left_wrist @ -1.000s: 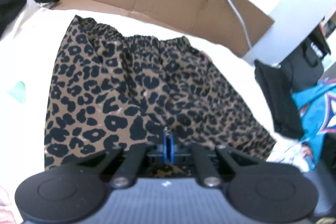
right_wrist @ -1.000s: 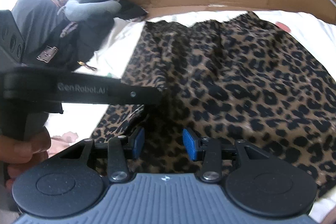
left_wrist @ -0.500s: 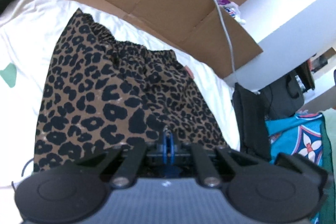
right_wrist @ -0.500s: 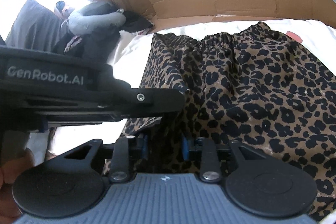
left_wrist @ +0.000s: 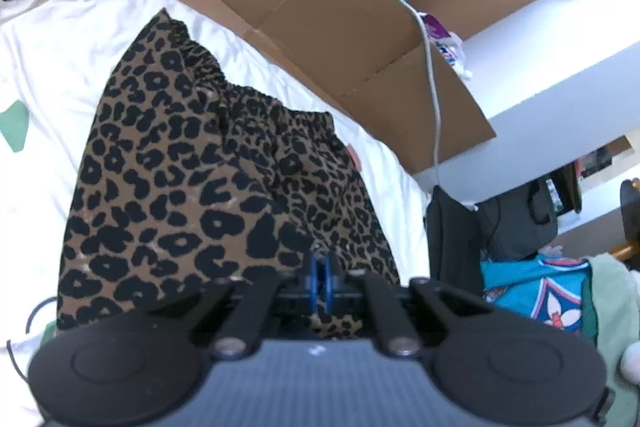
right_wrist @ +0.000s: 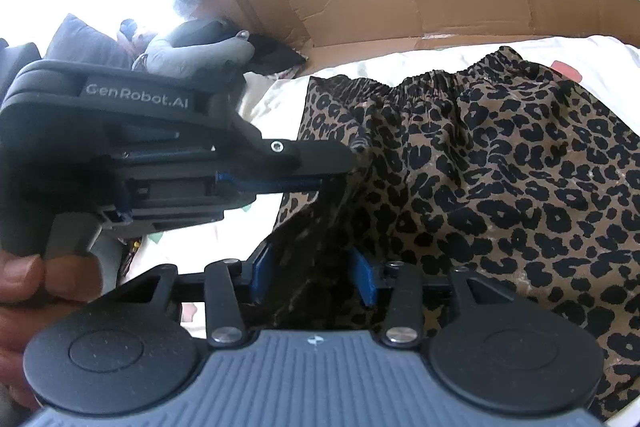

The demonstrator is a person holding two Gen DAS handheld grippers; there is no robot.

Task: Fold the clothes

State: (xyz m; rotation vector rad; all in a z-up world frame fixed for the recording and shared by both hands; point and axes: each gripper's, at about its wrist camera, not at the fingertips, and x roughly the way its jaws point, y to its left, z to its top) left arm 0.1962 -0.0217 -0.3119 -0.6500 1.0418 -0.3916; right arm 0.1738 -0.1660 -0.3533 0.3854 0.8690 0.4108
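A leopard-print skirt (left_wrist: 192,179) lies on a white bed sheet (left_wrist: 52,39), elastic waistband at the far end. My left gripper (left_wrist: 320,281) is shut on the skirt's near hem and holds it lifted. In the right wrist view the left gripper (right_wrist: 344,163) comes in from the left, pinching the skirt (right_wrist: 500,179). My right gripper (right_wrist: 314,275) has its blue pads apart, with a hanging fold of the skirt's hem between them.
Flattened cardboard (left_wrist: 320,19) stands along the bed's far edge, with a white cable (left_wrist: 434,99) over it. Dark clothes (left_wrist: 452,227) and a turquoise patterned cloth (left_wrist: 536,287) lie at the right. Grey and black garments (right_wrist: 200,47) are piled at the bed's far left.
My left gripper has lifted the hem higher and pulled it toward the waistband. My right gripper has moved in under the left one, so the hanging fold now sits between its pads.
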